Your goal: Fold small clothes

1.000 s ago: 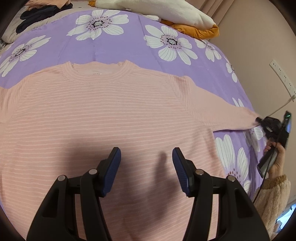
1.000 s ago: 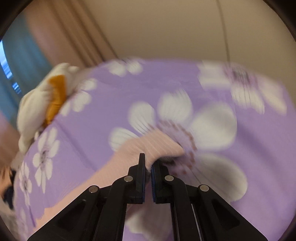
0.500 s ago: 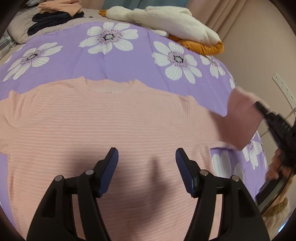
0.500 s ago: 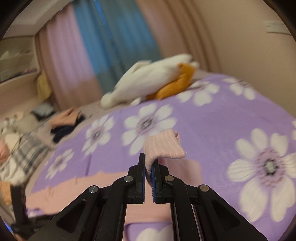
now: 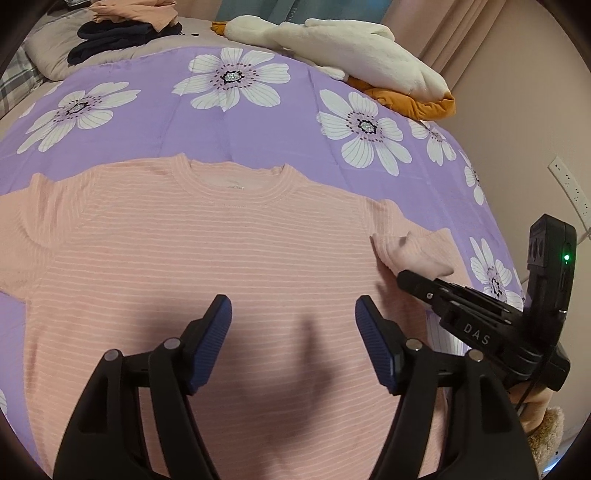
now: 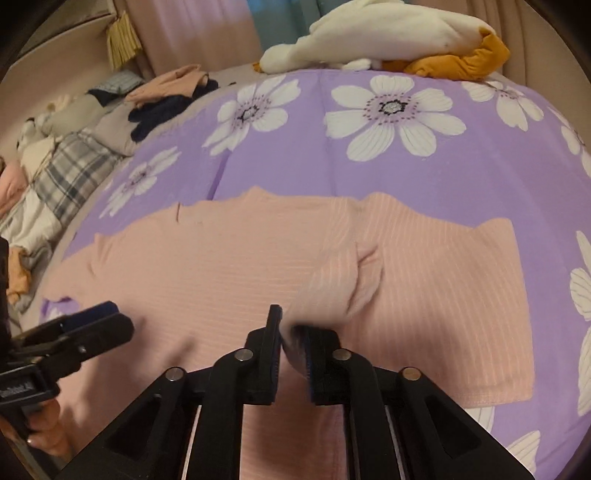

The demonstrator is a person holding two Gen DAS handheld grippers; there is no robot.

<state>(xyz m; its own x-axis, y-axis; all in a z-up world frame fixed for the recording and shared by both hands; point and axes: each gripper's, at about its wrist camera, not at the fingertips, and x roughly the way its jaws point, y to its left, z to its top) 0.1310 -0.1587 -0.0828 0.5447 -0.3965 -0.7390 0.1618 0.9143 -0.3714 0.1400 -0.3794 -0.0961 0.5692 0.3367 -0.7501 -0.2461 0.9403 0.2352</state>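
A pink striped sweater (image 5: 221, 258) lies flat, front up, on a purple flowered bedspread (image 5: 184, 122). My left gripper (image 5: 292, 301) hovers over the sweater's body, its jaws opening with nothing between them. My right gripper (image 6: 295, 321) has the right sleeve folded inward across the sweater (image 6: 221, 266). The sleeve cuff (image 6: 332, 291) sits at the tips of its jaws, which are opening, a gap showing beside the cloth. In the left wrist view the right gripper (image 5: 402, 275) reaches in from the right with the cuff (image 5: 417, 254) bunched at its tip.
A white and orange plush toy (image 5: 351, 48) lies at the bed's far edge. A heap of dark and peach clothes (image 5: 122, 26) sits at the far left, near a plaid pillow (image 6: 70, 170). A wall with a socket strip (image 5: 569, 192) runs close along the right.
The right gripper carried the sleeve cuff from the outstretched far right inward onto the sweater's body, folding the sleeve, and its jaws have parted. The left jaws have widened a little.
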